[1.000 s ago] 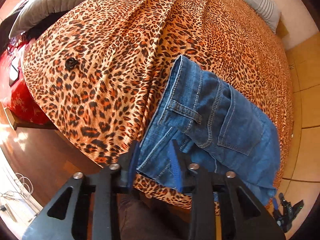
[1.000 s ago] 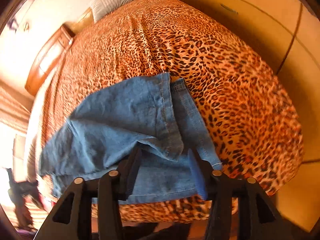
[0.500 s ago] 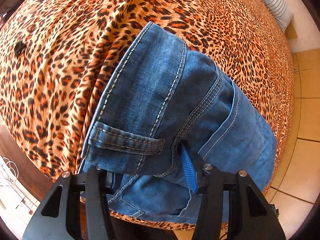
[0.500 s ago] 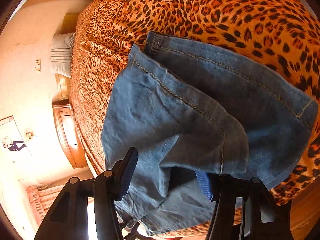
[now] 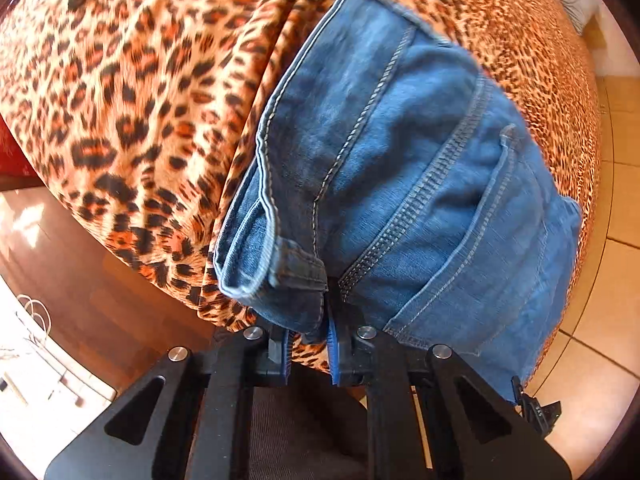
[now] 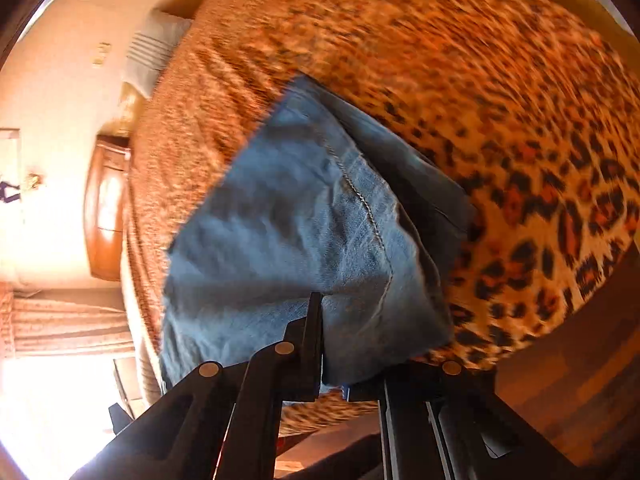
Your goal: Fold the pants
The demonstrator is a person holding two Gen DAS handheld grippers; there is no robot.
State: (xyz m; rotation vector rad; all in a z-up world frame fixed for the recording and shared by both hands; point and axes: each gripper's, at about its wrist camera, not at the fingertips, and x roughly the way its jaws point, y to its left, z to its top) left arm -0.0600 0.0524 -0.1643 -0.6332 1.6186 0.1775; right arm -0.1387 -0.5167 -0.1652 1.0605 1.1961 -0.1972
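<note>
Blue denim pants lie folded near the front edge of a bed with a leopard-print cover. In the left wrist view my left gripper is shut on the waistband end, by a belt loop. In the right wrist view the paler leg end of the pants is bunched over my right gripper, which is shut on the denim; its right finger is hidden under the cloth. The right view is motion-blurred.
The bed edge drops to a wooden floor on the left and floor tiles on the right. A striped pillow and a wooden nightstand are at the bed's head. A black clamp-like object lies on the tiles.
Both grippers went from open and approaching the pants to shut on the denim. The waistband end is now lifted and bunched at the left fingers; the right gripper is moving.
</note>
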